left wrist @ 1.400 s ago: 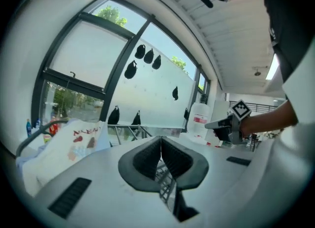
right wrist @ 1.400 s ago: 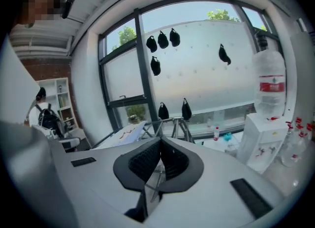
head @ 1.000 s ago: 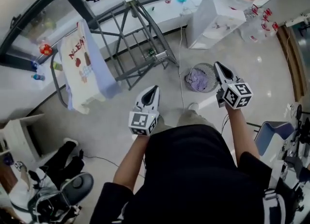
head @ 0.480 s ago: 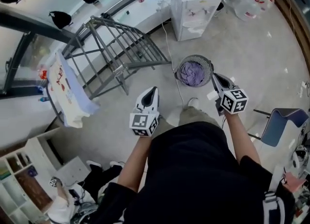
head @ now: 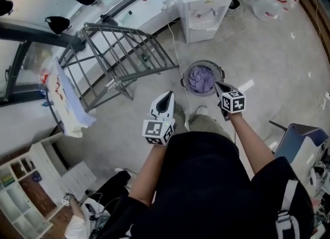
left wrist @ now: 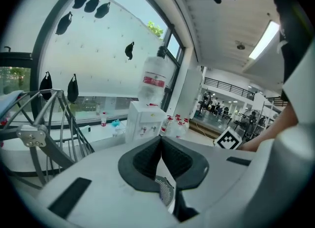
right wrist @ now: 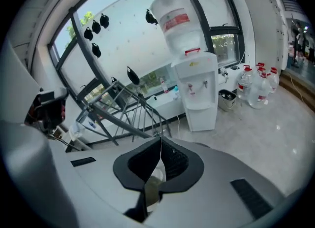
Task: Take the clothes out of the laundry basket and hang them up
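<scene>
Your left gripper (head: 167, 97) and right gripper (head: 218, 85) both have jaws pressed together, holding nothing. Purple clothes (head: 200, 79) sit in the laundry basket (head: 183, 80) on the floor, just beside your right gripper.

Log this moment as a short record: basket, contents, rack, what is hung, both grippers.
basket: round wire laundry basket on the floor, in front of the person
contents: purple clothes bunched inside
rack: grey drying rack, left of the basket
hung: white printed garment on the rack's left end
left gripper: shut, empty
right gripper: shut, empty, tip at the basket's rim in the head view
</scene>
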A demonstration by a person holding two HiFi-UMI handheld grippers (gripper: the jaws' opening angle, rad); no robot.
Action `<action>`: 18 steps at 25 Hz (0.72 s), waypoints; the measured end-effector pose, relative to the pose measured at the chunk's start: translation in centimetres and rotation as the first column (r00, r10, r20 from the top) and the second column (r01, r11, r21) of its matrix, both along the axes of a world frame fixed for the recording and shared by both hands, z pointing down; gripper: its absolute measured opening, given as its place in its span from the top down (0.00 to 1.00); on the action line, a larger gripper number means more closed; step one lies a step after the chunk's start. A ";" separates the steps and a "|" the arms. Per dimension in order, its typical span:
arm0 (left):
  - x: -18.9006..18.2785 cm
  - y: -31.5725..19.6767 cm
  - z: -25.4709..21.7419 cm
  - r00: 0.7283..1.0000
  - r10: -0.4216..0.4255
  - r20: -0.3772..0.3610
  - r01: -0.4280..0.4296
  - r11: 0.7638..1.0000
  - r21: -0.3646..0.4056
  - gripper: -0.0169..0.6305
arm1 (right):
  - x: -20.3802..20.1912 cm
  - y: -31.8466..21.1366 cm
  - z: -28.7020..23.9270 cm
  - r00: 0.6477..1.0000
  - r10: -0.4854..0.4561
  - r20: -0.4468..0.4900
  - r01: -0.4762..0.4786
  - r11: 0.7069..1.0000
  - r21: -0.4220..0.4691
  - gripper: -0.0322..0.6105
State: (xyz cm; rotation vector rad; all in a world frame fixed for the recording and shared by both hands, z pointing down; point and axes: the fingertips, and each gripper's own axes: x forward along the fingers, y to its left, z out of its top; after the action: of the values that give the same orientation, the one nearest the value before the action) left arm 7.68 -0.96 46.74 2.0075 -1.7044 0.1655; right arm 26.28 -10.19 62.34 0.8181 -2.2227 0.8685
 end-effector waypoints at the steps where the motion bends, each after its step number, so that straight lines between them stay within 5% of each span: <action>1: 0.2 -1.0 0.8 1.000 0.006 -0.013 -0.006 1.000 0.004 0.97 | 0.2 -0.5 2.2 1.000 0.001 -0.022 -0.002 1.000 -0.022 0.95; 9: -0.8 -8.6 9.2 0.987 0.157 -0.046 -0.157 0.987 -0.018 0.97 | -0.2 0.9 20.7 0.978 0.134 -0.159 -0.172 0.952 -0.253 0.95; 18: 0.1 -12.8 21.8 0.968 0.239 -0.078 -0.245 0.967 -0.072 0.97 | -0.2 0.9 36.6 0.958 -0.014 -0.286 -0.065 0.963 -0.263 0.94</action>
State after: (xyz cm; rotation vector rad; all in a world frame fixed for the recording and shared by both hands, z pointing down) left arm 7.73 -13.72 68.56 2.1298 -1.3847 0.2423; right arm 26.09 -9.33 98.96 0.7873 -1.7994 0.9742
